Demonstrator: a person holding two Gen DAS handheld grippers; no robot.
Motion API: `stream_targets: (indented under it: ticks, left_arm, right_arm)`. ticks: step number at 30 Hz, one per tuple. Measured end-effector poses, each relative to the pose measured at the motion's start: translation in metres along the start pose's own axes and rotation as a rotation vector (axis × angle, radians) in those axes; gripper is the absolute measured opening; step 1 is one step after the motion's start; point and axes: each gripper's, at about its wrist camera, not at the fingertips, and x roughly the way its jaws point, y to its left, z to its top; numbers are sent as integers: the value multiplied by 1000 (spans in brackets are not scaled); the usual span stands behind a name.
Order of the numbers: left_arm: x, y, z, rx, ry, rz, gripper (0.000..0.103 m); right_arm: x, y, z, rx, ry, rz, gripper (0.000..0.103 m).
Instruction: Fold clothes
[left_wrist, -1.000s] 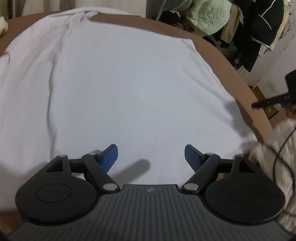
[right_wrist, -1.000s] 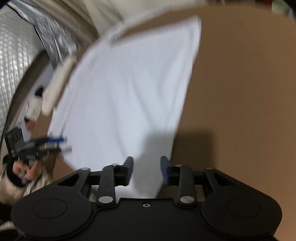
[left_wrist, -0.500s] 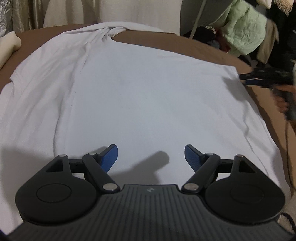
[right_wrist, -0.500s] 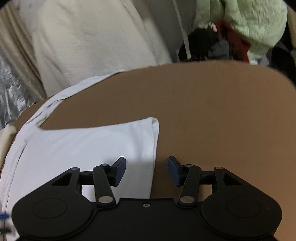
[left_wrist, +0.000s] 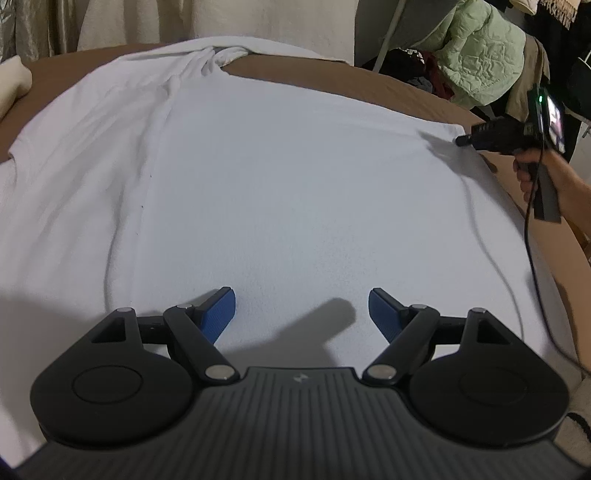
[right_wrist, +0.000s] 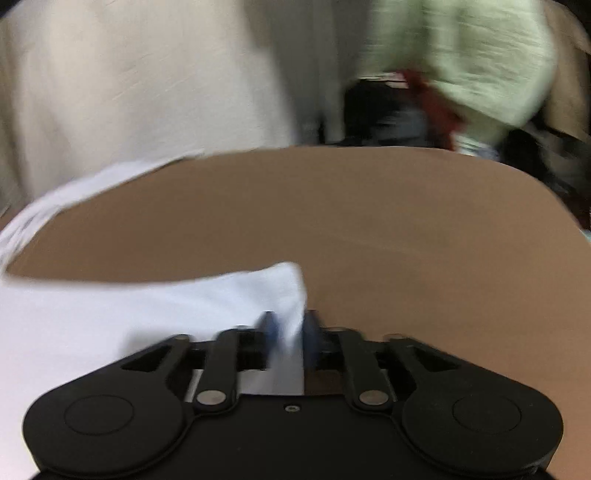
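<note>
A brown table with a smooth matte top and a rounded far edge carries a white T-shirt, which covers most of it in the left wrist view. The shirt is soft knit cloth, laid flat and nearly smooth over its broad body, with long shallow creases along its left side and a bunched, twisted fold at the far end. Its long axis runs from the near edge away toward the far edge, the bunched end pointing far. Its far right corner lies on bare brown table near the right edge.

The left gripper hovers over the near part of the shirt with its jaws spread wide; nothing lies between the blue ribbed pads, and whether they touch the cloth cannot be told.

The right gripper sits at the shirt's far right corner. Its jaws have just been closing and now stand narrow, with the shirt's edge between the pads. The view is blurred, so whether the pads press the cloth cannot be told. In the left wrist view the same tool shows at the far right, black, held in a bare hand with a thin black cable trailing down over the table edge.

Beyond the table hang pale curtains and a quilted pale green jacket.
</note>
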Motion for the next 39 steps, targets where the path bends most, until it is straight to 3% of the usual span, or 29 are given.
stream_targets:
  ticks: [5,8,15,20,24,27,31,35,39]
  left_arm:
    - [-8,3,27,35,-28,37,79]
    - [-9,4,63,93,-43,103,79]
    - [16,-3,166,225,-99,274,79]
    - [72,-19,230,306,-85,303,80]
    - [138,-37,276,334,-64,298,80]
    - [186,-53,304,423,-88,385,80]
    - [246,-71,336,570,-127,514,80]
    - [286,-70,358,589,-76,424,80]
    - [316,-60,373,528,6,334,81]
  right_arm:
    - [-64,20,5,239,-69,123,42]
    - [-87,56,15,175,-64,258,45]
    - [-82,99,13,333,-35,489,60]
    - [-54,101,-3,192,-48,439,60]
    - [-25,79,1,259,-56,478,60]
    - [-15,68,2,317,-59,522,60]
    - [-9,69,2,263,-87,447,60]
    - [0,65,1,297,-77,433,60]
    - [9,62,5,301,0,439,60]
